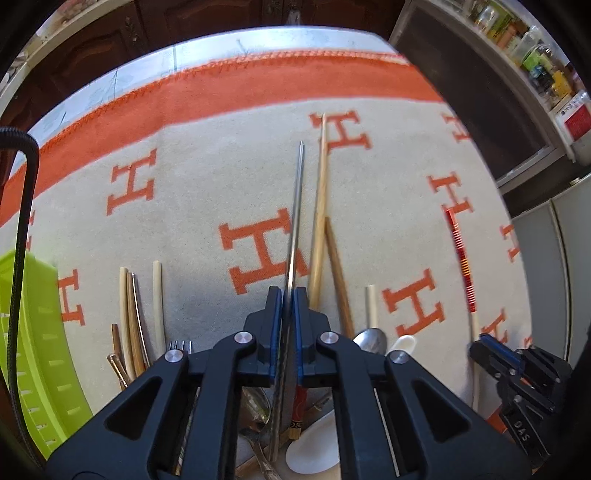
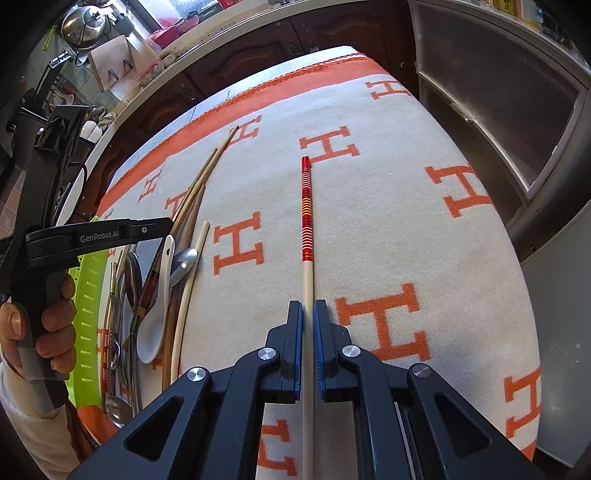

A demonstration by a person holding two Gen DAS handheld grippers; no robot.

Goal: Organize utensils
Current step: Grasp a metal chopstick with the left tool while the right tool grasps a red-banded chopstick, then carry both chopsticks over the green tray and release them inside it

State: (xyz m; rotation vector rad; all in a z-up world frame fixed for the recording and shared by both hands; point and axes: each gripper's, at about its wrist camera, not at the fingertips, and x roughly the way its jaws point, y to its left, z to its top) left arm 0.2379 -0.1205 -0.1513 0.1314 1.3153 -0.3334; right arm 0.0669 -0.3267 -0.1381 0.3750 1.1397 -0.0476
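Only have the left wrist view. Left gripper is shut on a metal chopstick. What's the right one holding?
Observer: The right gripper is shut on a cream chopstick with a red banded end.
Operator: Lifted or lying flat?
Observer: Can't tell; its red end points away over the H-patterned cloth.
Operator: Who's on the left gripper?
Observer: A hand in a cream sleeve wraps its handle, above the green tray.
Operator: Anything left in the pile?
Observer: A white ceramic spoon lies among the remaining utensils beside the tray.

Home kitchen: dark carved wood cabinets [image 2: 236, 62], steel pot [image 2: 83, 26] on counter, shelf of jars [image 1: 532, 48].
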